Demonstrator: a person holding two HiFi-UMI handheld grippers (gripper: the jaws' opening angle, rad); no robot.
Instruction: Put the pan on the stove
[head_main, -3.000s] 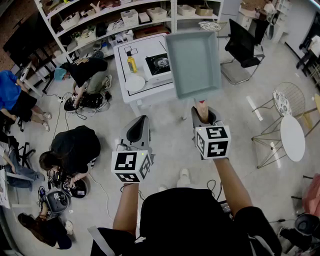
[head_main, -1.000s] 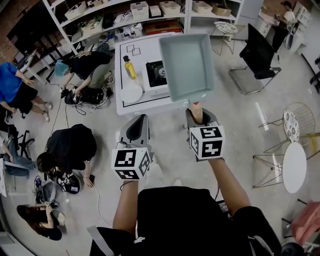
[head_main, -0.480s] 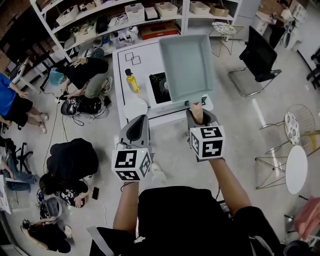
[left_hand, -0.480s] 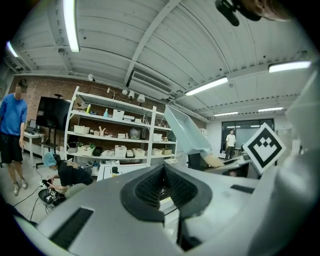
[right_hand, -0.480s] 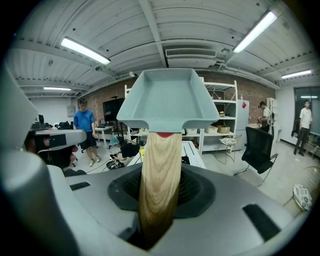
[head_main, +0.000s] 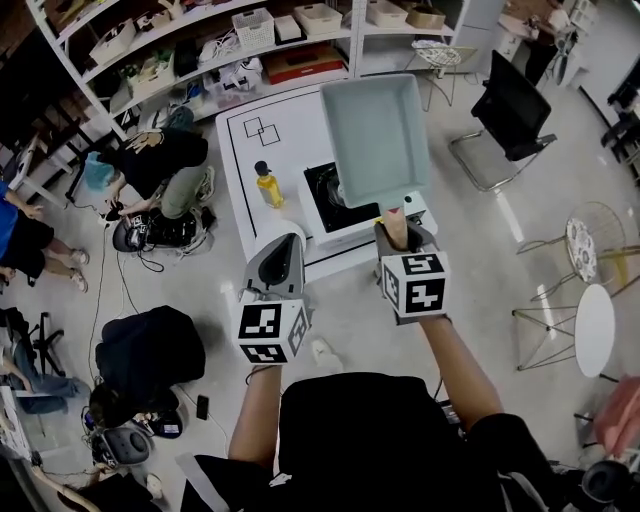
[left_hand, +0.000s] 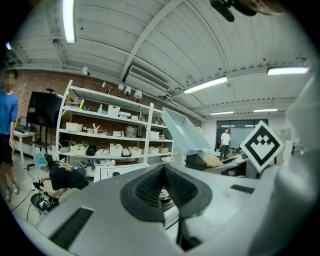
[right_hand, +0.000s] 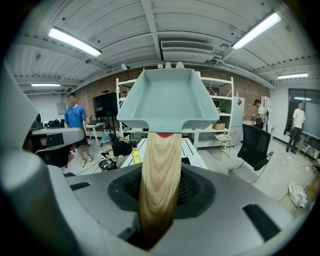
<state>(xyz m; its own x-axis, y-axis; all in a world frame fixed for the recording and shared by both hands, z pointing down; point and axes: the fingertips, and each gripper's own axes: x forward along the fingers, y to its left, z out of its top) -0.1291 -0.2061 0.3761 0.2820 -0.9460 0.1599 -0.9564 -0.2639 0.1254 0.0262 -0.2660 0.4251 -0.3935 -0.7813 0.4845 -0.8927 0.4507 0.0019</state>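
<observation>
Item 1, pan (head_main: 375, 125): pale blue-green, square, shallow, with a light wooden handle (head_main: 397, 222). Held in the air in front of the person, handle toward the body; in the head view it overlaps the right part of the stove, and in the left gripper view (left_hand: 182, 132) it sits raised and tilted, clear of the surface

Item 2, right hand-held gripper (head_main: 400, 235): clenched on the wooden handle, which runs straight out between the jaws (right_hand: 160, 200) to the pan body (right_hand: 167, 105)

Item 3, left hand-held gripper (head_main: 278, 262): jaws closed together with nothing gripped (left_hand: 165, 192); hovers beside the right one, near the front edge of the surface

Item 4, stove (head_main: 325, 195): black single burner on the white surface (head_main: 270, 110), toward its near right side, nothing resting on it

Item 5, bottle (head_main: 267, 185): yellow liquid, dark cap, upright on the surface just left of the stove

Item 6, surroundings: white shelving (head_main: 200, 40) with bins behind the surface; black chair (head_main: 510, 105) to the right; a person (head_main: 165, 150) crouched on the floor at left
</observation>
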